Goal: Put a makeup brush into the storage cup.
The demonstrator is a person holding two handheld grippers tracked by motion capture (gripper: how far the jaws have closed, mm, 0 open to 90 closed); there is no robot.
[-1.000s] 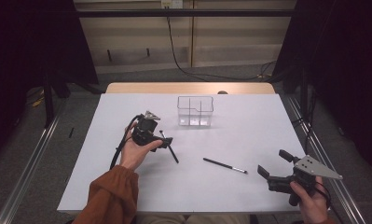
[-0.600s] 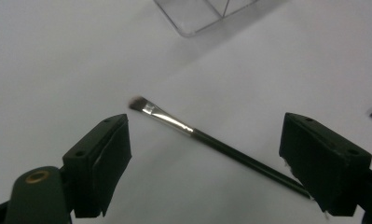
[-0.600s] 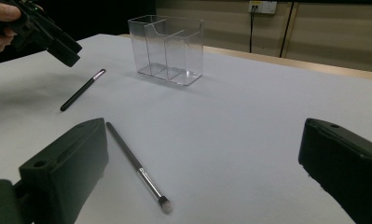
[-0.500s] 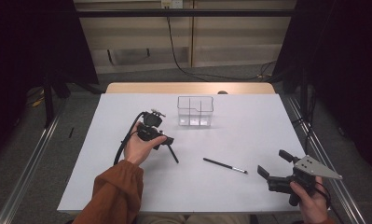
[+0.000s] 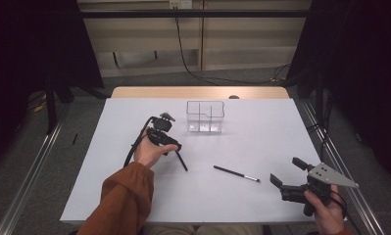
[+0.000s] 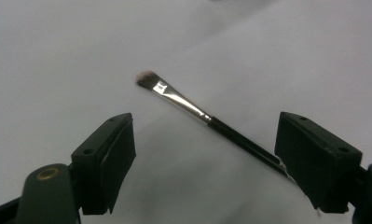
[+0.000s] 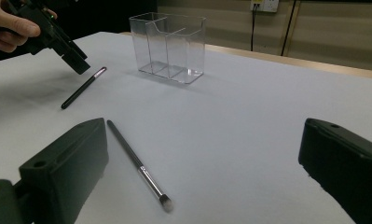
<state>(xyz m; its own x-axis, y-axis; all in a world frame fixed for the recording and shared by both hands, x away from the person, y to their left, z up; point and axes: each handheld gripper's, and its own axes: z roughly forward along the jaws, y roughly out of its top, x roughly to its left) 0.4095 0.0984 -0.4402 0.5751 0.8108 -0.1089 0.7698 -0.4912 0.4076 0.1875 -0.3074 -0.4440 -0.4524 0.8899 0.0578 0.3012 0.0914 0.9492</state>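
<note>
Two slim black makeup brushes lie on the white table (image 5: 134, 196). One brush (image 5: 182, 160) (image 6: 193, 109) (image 7: 83, 87) rests just below my left gripper (image 5: 169, 147) (image 6: 207, 144), which is open, tilted down over it, with the handle running between the jaws. The other brush (image 5: 236, 174) (image 7: 137, 163) lies mid-table, bristles toward my right gripper (image 5: 287, 172) (image 7: 204, 163). That gripper is open and holds nothing, near the front right corner. A clear divided organizer (image 5: 205, 117) (image 7: 169, 46) stands farther back. The left gripper (image 7: 58, 39) also appears far left in the right gripper view.
A black cable (image 5: 136, 142) trails from the left gripper across the table. An orange sleeve (image 5: 119, 196) comes in from the front left. The wooden table edge (image 5: 198, 92) runs behind the white cover. Metal rails flank the table on both sides.
The left hand and its gripper have shifted a little farther back and right above the brush. Both brushes, the organizer and the right gripper have stayed in place.
</note>
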